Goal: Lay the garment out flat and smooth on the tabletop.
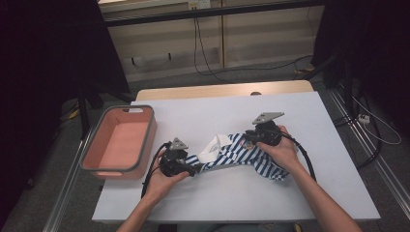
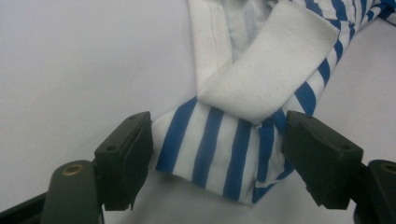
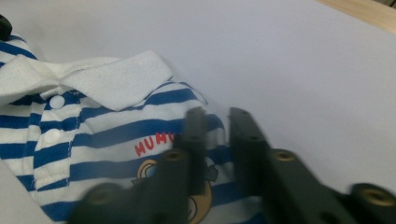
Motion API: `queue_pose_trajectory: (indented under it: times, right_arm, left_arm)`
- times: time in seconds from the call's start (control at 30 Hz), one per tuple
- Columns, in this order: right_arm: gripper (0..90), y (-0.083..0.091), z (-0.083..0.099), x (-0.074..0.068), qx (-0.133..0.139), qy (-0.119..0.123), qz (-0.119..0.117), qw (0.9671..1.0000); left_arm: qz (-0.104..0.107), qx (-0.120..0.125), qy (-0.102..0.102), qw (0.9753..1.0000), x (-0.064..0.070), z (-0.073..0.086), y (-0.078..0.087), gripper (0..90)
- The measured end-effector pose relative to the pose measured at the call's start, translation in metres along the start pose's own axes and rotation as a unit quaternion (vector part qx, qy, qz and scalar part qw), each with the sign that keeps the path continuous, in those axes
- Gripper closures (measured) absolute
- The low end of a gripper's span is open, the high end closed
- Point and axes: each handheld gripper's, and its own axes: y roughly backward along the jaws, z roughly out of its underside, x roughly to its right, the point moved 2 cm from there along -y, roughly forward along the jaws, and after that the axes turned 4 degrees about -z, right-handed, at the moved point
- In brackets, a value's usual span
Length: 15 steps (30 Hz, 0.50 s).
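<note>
A small blue-and-white striped polo shirt (image 1: 244,155) with a white collar (image 1: 212,146) lies crumpled on the white table (image 1: 217,195). My left gripper (image 1: 193,169) is at its left end. In the left gripper view it (image 2: 219,125) stands open, its jaws on either side of a striped corner (image 2: 210,149) below the folded collar (image 2: 271,70). My right gripper (image 1: 249,137) rests on the shirt's right part. In the right gripper view it (image 3: 217,116) has its jaws nearly together, pinched on the shirt front (image 3: 107,130) beside red lettering and a printed figure, right of the collar (image 3: 112,81).
A salmon-pink bin (image 1: 121,142) with a grey rim sits at the table's left edge, with nothing in it. Bare table lies behind and in front of the shirt. Cables run across the floor beyond the far edge.
</note>
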Motion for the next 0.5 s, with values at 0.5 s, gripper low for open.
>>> queue_pose_trajectory:
  times: [0.5]
  right_arm:
    - [89.6,0.031,0.037,-0.046,-0.019,0.05,-0.046,0.9975]
  left_arm:
    - [0.0,-0.002,0.001,1.0,0.001,0.001,-0.001,25.0]
